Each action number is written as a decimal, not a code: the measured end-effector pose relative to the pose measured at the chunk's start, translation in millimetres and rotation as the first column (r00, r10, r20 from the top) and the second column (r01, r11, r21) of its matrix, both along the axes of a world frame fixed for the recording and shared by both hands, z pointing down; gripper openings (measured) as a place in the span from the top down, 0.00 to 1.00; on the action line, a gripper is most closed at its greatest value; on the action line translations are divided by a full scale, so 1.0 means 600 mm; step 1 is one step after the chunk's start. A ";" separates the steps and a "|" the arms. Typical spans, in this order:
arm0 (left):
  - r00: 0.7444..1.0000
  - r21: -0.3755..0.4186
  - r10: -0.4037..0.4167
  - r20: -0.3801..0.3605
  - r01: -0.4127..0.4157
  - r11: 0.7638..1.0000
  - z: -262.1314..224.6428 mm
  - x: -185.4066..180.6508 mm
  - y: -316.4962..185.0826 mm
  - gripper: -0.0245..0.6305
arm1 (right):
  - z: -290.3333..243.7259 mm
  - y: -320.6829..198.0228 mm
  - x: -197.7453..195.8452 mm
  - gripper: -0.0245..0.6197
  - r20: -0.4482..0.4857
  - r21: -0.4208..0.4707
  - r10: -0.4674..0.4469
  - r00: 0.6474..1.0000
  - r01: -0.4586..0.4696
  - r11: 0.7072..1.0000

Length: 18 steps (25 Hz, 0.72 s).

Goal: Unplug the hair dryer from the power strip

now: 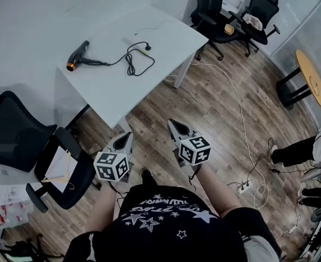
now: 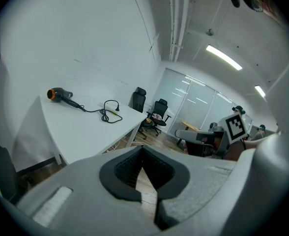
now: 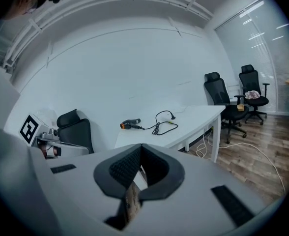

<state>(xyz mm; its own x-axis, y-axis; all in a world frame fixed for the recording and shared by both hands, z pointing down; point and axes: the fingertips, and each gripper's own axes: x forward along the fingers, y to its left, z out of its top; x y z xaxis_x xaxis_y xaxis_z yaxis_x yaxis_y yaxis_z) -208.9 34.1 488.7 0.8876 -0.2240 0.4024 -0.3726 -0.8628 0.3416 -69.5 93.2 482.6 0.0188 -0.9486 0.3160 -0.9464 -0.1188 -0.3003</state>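
Note:
The black hair dryer (image 1: pixel 76 59) with an orange nozzle lies on the white table (image 1: pixel 111 89) at its far left. Its black cord (image 1: pixel 134 59) is loosely coiled beside it, and the plug (image 1: pixel 148 47) rests free on the tabletop. Both grippers hover over the wooden floor, short of the table's near corner. My left gripper (image 1: pixel 129 136) and right gripper (image 1: pixel 172 123) are shut with nothing between the pads. The left gripper view shows the dryer (image 2: pixel 58 94) and cord (image 2: pixel 109 113) far ahead of the left gripper (image 2: pixel 142 148). In the right gripper view the dryer (image 3: pixel 130 124) lies beyond the right gripper (image 3: pixel 141 146).
A black office chair (image 1: pixel 24 141) stands left of me, with two more chairs (image 1: pixel 215 12) beyond the table. A white cable (image 1: pixel 234 94) runs over the floor to a power strip (image 1: pixel 243 188) at the right. A round wooden table (image 1: pixel 311 78) and a person's legs (image 1: pixel 297 149) are further right.

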 end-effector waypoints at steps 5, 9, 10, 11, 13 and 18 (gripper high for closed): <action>0.999 -0.020 0.032 0.010 -0.032 0.999 0.016 0.003 -0.045 0.95 | 0.012 -0.031 0.005 0.95 -0.003 -0.024 0.036 0.999 -0.036 0.999; 0.999 -0.032 0.042 -0.008 -0.042 0.999 0.014 0.014 -0.060 0.95 | 0.020 -0.037 0.021 0.95 -0.021 -0.049 0.054 0.998 -0.055 0.997; 0.999 -0.030 0.044 -0.010 -0.045 0.999 0.012 0.017 -0.062 0.95 | 0.019 -0.039 0.031 0.95 -0.025 -0.048 0.064 0.998 -0.065 0.997; 0.999 -0.028 0.045 -0.012 -0.045 0.999 0.010 0.019 -0.064 0.95 | 0.017 -0.042 0.042 0.95 -0.026 -0.046 0.074 0.997 -0.075 0.996; 0.999 -0.029 0.038 -0.015 -0.039 0.999 0.008 0.021 -0.070 0.95 | 0.012 -0.054 0.057 0.95 -0.024 -0.041 0.080 0.997 -0.081 0.996; 0.999 -0.044 -0.021 -0.032 0.020 0.999 0.002 0.031 -0.099 0.95 | 0.003 -0.101 0.079 0.95 -0.053 -0.042 0.017 0.998 -0.019 0.999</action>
<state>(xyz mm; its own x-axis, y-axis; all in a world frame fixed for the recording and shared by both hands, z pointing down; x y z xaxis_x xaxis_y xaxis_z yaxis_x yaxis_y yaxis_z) -190.6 -25.0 489.8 0.8958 -0.2254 0.3832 -0.3783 -0.8392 0.3908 -22.3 32.5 484.3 0.0535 -0.9337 0.3541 -0.9584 -0.1476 -0.2442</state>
